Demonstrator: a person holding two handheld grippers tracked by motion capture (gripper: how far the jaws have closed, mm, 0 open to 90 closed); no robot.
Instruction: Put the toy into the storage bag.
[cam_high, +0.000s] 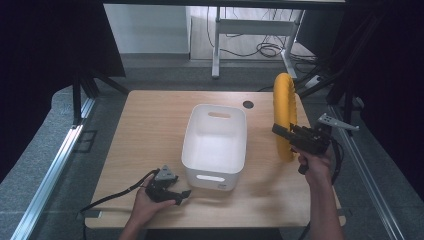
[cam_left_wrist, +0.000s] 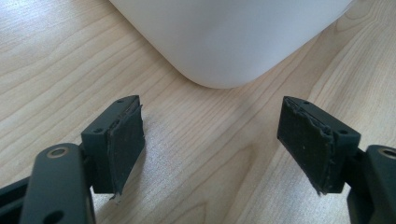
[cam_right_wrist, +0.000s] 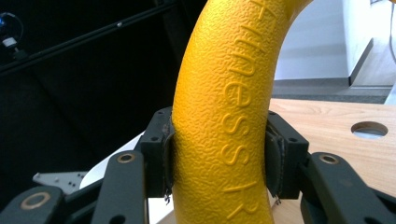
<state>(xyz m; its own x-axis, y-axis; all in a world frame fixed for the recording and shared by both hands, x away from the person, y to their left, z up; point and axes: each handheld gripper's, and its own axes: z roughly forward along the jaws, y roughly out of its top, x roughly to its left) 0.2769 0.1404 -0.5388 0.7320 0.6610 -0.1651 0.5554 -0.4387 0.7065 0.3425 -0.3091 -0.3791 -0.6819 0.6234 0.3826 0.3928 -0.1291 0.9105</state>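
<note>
Yellow ring (cam_right_wrist: 224, 116) looks like foam or soft rubber, matt w/ a fine pebbly grain all over, plus raised lettering moulded into it. White bin (cam_high: 215, 145) is smooth plastic w/ a soft satin sheen, no texture to speak of. Table (cam_left_wrist: 56, 60) is light wood or wood-look laminate, visible grain, matt and flat. Left gripper (cam_left_wrist: 210, 144) is matt black plastic w/ metal rivets; pads (cam_left_wrist: 126, 149) look like dull black rubber, edges ragged and a bit frayed. Right gripper (cam_right_wrist: 219, 158) is the same deal, black matt w/ brassy-looking rivets.
</note>
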